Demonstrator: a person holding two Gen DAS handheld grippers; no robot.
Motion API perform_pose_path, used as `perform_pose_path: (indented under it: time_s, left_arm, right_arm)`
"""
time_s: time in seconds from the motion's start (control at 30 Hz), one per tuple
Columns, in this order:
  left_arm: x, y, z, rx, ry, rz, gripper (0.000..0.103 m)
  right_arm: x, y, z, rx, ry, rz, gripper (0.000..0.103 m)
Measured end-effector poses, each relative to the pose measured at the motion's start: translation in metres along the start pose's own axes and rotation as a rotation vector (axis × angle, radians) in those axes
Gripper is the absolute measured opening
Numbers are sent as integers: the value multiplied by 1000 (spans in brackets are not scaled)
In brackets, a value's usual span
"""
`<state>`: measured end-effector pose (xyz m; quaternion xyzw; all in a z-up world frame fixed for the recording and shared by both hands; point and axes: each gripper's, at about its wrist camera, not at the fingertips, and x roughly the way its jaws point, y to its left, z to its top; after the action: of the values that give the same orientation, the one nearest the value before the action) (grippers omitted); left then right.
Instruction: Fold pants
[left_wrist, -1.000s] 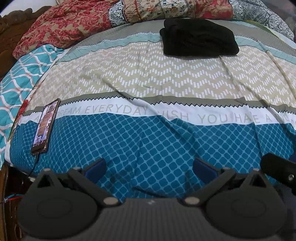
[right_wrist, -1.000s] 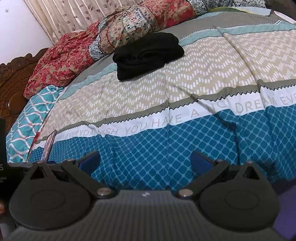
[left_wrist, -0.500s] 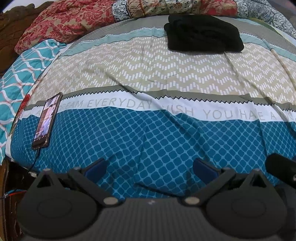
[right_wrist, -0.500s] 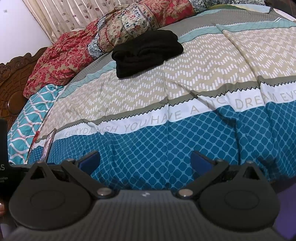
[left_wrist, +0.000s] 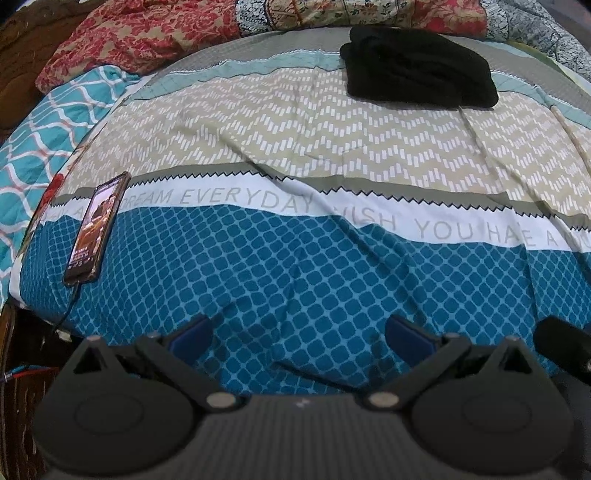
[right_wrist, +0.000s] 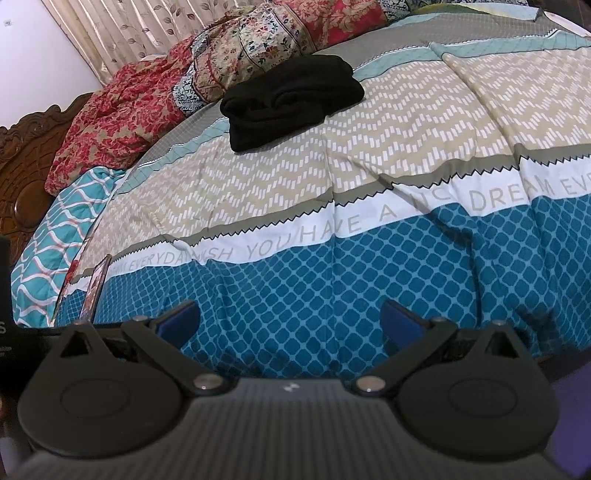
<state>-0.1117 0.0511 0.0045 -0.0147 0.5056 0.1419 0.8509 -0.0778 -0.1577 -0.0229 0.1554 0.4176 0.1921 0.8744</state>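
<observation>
Left gripper (left_wrist: 297, 334): blue-padded fingers (left_wrist: 190, 334) spread wide, nothing between them, held above the near edge of the bed. Right gripper (right_wrist: 290, 321): likewise spread wide and empty, over the same blue-patterned band of the bedspread (left_wrist: 332, 266). A dark rounded shape at 4 o'clock in the left wrist view is probably part of the right gripper, though the edge of the lens distorts it too much to be sure.

A phone (left_wrist: 98, 229) lies face up with its screen lit, at 9 o'clock in the left wrist view, near the left edge of the bed, with a cable running from its near end down over the side. The right wrist view shows the same phone edge-on at 8 o'clock.

Beyond the blue band runs a white strip with grey lettering, then a beige zigzag band.

The pants (left_wrist: 417, 66), black, lie as a compact folded bundle on the far part of the bedspread, at 1 o'clock in the left wrist view and 12 o'clock in the right wrist view (right_wrist: 291, 96). Both grippers are well apart from them.

Behind the pants, touching or just beside them, sit floral pillows (right_wrist: 258, 48). A carved wooden headboard (right_wrist: 18, 155) stands at 9 o'clock in the right wrist view, and a curtain (right_wrist: 122, 29) hangs at 11 o'clock.
</observation>
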Motion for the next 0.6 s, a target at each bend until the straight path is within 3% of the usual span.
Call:
perform_pose_path:
  time_s: [0.6]
  left_arm:
    - [12,-1,-4,-9,76,2,103]
  right_arm:
    - [2,-1,-2,5,6,1,103]
